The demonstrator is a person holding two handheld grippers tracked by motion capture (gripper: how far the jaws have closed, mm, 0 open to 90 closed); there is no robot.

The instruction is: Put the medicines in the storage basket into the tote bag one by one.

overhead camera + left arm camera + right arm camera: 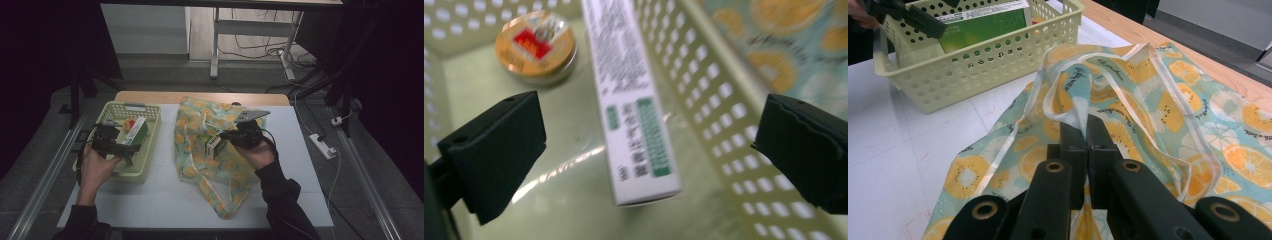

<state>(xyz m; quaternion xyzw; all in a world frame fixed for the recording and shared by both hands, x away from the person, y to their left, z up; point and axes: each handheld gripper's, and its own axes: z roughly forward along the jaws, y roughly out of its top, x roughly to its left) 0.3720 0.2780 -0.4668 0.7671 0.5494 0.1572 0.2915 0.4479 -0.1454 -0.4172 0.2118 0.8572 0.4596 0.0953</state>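
The white and green box [636, 107] lay inside the pale green basket [150, 131], between the wide-open jaws of the left claw [112, 145], which hovered just above the basket floor without touching the box. Its long axis ran from the claw toward the far wall of the basket, the near end pointing back between the jaws, and it lay close along the basket's perforated side wall, the one nearer the bag. Beyond the box, in the basket's far corner, sat a round orange tin [535, 47] with a red label, apart from the box. The basket floor on the tin's side of the box was open. The basket stood on the white desk [165, 195] near its left edge, with a strip of bare desk between it and the fruit-print bag [220, 165] spread over the middle. The right claw [1087, 131] was shut on the bag's translucent rim, pinching a fold of it between the jaws and holding that edge lifted off the desk. In the high view a small green and white carton [212, 145] showed on the bag just beside that claw. Bare desk lay in front of the basket and bag toward the person.
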